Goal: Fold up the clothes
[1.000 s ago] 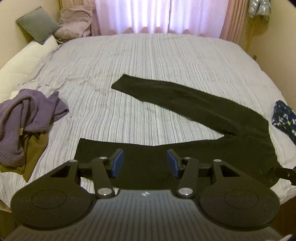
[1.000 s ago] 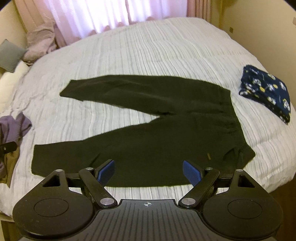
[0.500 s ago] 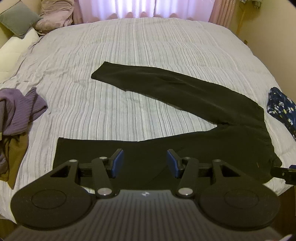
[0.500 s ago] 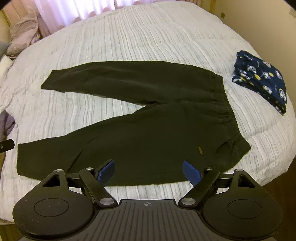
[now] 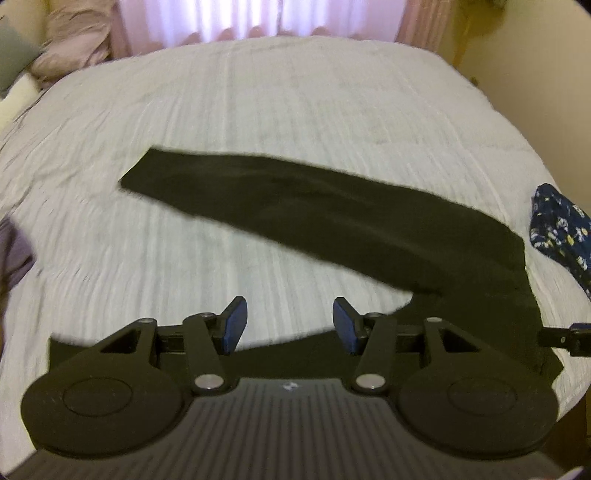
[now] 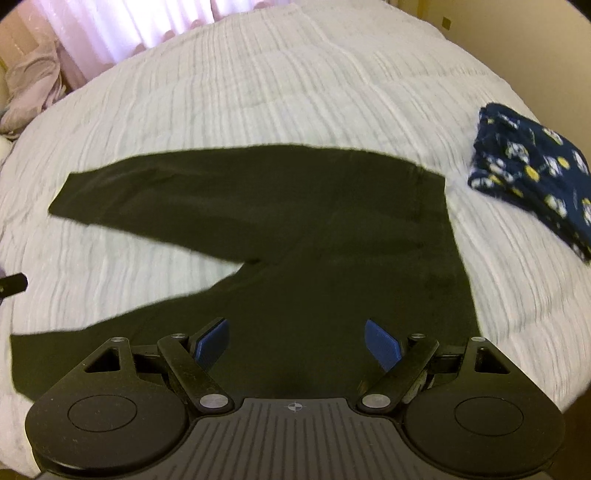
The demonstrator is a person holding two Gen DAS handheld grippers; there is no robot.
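Your trousers (image 6: 332, 258) lie flat and unfolded, legs apart, at frame centre, a folded navy piece (image 6: 532, 173) at right; both left tongs (image 5: 288, 330) and right tongs (image 6: 297, 345) gape, holding nothing.

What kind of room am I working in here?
Most likely a home bedroom: the black trousers lie spread on a bed with a striped white duvet, pillows are piled at its far corner, and sheer curtains cover a window behind.
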